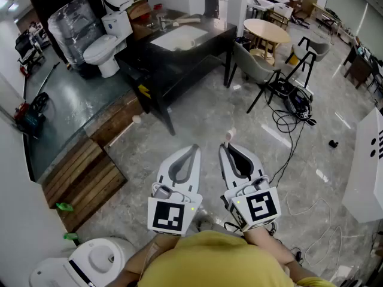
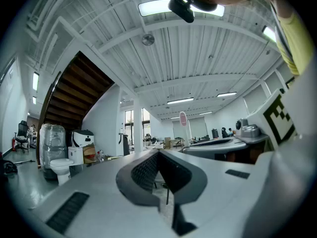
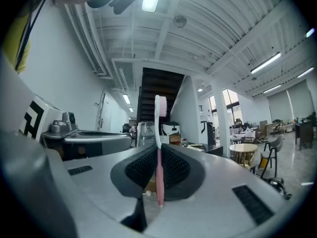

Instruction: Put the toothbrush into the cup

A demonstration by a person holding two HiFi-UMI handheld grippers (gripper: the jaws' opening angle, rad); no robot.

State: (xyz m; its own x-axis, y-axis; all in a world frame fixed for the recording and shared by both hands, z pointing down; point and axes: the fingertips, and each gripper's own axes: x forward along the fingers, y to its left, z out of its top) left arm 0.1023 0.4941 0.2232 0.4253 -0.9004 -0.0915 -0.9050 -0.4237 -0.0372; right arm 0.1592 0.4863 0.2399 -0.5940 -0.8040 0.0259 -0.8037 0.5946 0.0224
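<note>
In the head view both grippers are held side by side, low over the grey marble floor and pointing away from me. My right gripper (image 1: 227, 149) (image 3: 158, 155) is shut on a pink and white toothbrush (image 3: 159, 133), which stands upright between the pads with its bristle head sticking out past the fingertips (image 1: 230, 136). The left gripper (image 1: 194, 149) (image 2: 158, 155) is shut with nothing in it. The toothbrush's head (image 2: 183, 118) also shows in the left gripper view. I cannot make out a cup in any view.
A black counter (image 1: 197, 49) with a white sink (image 1: 178, 38) stands ahead. A white toilet (image 1: 105, 40) and a wrapped bundle (image 1: 73, 21) are at its left. A round wooden table (image 1: 267, 32), chairs and floor cables (image 1: 294, 107) lie to the right. A wooden pallet (image 1: 84, 178) is near left.
</note>
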